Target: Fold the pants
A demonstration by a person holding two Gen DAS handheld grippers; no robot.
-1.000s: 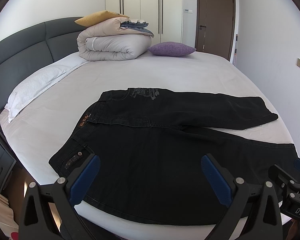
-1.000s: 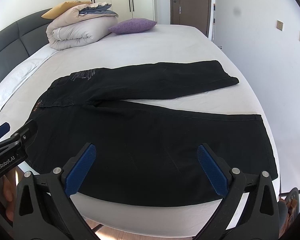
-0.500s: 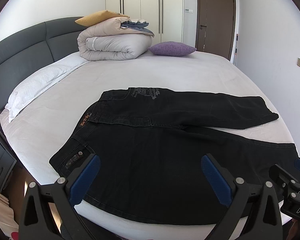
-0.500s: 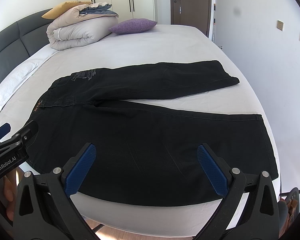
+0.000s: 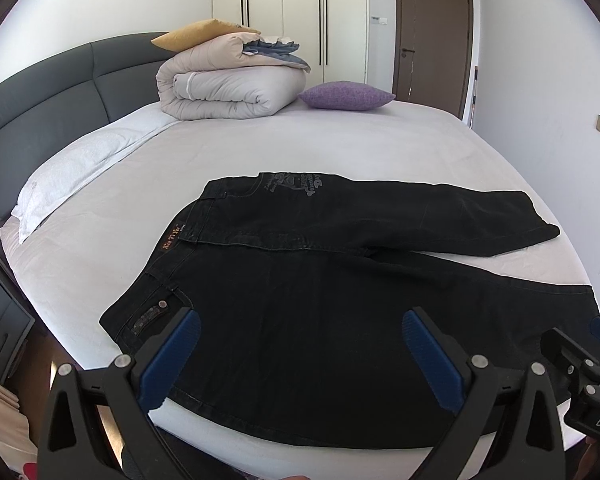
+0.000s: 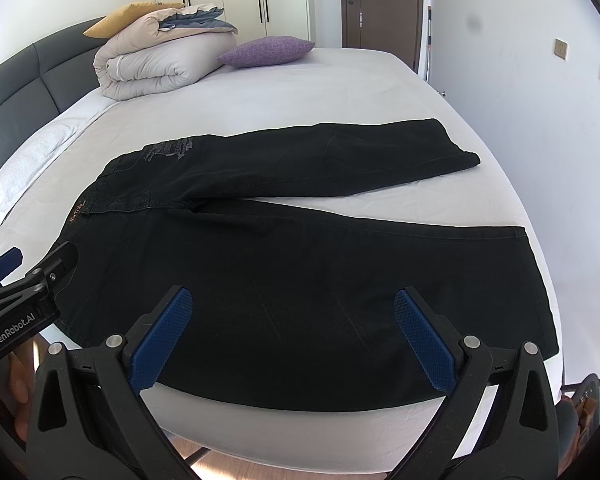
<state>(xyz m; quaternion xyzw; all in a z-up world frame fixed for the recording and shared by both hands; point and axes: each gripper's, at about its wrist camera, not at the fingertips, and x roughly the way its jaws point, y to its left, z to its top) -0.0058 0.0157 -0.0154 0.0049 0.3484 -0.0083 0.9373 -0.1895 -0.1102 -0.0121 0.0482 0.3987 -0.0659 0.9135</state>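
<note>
Nothing has moved as we hover both grippers, left gripper [image 5: 300, 344] and right gripper [image 6: 292, 320], jaws wide and empty, over black pants [image 6: 300, 248] at the bed [image 6: 340, 92] edge; a one-layer pinch could skew the fold.

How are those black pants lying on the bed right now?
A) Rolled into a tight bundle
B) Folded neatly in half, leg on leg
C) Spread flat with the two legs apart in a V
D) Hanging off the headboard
C: the pants lie flat on the bed, with a wedge of white sheet showing between the two legs.
</note>
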